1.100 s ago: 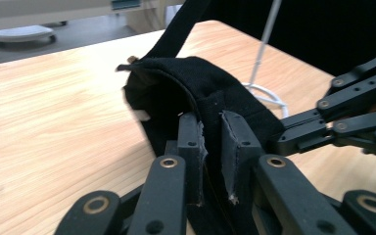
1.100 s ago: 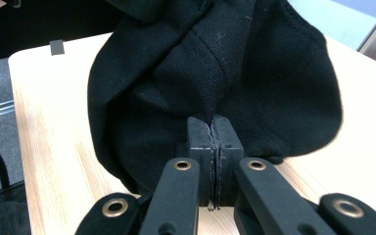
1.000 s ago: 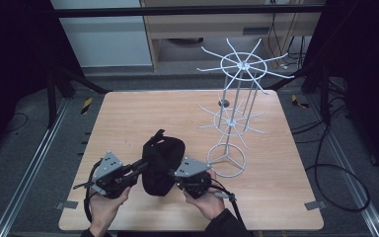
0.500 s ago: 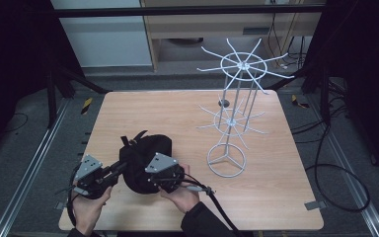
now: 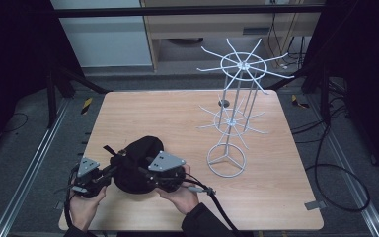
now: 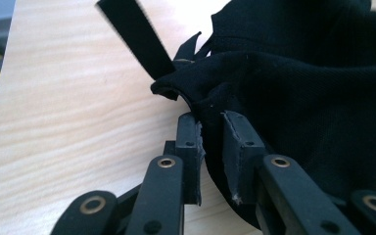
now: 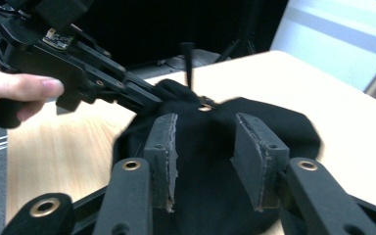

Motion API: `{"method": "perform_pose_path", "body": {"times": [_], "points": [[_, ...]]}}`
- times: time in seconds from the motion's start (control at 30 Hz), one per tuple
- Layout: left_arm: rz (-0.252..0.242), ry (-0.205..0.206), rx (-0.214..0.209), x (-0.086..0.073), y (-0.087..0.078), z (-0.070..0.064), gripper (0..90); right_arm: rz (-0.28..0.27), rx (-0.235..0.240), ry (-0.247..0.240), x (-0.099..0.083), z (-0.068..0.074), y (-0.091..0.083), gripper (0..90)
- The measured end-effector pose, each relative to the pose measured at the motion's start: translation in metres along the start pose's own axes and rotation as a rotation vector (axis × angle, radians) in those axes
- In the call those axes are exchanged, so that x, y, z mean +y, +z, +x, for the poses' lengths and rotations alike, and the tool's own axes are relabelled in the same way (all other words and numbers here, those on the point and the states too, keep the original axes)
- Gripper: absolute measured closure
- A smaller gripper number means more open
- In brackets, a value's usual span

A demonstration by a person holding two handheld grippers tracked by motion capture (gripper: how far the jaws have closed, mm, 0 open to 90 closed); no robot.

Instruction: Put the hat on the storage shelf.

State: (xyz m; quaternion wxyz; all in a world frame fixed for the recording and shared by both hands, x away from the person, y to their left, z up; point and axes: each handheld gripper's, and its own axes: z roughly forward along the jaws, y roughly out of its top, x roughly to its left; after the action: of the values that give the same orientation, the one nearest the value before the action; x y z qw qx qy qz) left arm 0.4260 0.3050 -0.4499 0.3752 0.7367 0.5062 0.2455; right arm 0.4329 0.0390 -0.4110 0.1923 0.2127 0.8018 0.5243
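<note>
Setting the cap (image 5: 137, 163) down near the rack (image 5: 232, 118)

Left gripper (image 6: 210, 142) pinches its edge; right gripper (image 7: 203, 161) spread above it; next, a firm second grip.

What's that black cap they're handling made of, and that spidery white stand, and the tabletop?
The black cap looks like soft woven cloth: matte, creased, with a fine ribbed weave and a flat strap. The white stand seems to be thin painted metal wire, with slim straight spokes and a ring base. The tabletop looks like pale wood or wood laminate, with visible grain lines and a smooth, slightly shiny surface.
</note>
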Motion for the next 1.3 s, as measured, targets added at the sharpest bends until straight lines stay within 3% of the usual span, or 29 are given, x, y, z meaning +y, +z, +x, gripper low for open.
{"method": "perform_pose_path", "body": {"times": [0.23, 0.43, 0.6, 0.67, 0.97, 1.3], "points": [[0.064, -0.004, 0.040, -0.006, 0.016, 0.007, 75.0, 0.060, -0.051, 0.084, -0.031, -0.023, -0.018, 50.9], [0.120, 0.017, 0.080, -0.010, 0.021, 0.012, 66.2, 0.086, -0.083, 0.097, -0.047, -0.035, -0.034, 47.9], [0.072, 0.001, 0.082, -0.005, 0.008, 0.010, 61.4, 0.095, -0.098, 0.101, -0.057, -0.041, -0.045, 46.6], [0.030, -0.008, 0.069, 0.000, 0.000, 0.008, 58.1, 0.095, -0.104, 0.120, -0.064, -0.045, -0.053, 43.1], [-0.057, -0.002, 0.016, 0.024, -0.015, -0.004, 49.2, 0.081, -0.127, 0.181, -0.086, -0.058, -0.088, 37.6], [-0.057, 0.048, -0.030, 0.042, -0.016, -0.025, 44.4, 0.103, -0.193, 0.214, -0.113, -0.073, -0.130, 35.0]]}}
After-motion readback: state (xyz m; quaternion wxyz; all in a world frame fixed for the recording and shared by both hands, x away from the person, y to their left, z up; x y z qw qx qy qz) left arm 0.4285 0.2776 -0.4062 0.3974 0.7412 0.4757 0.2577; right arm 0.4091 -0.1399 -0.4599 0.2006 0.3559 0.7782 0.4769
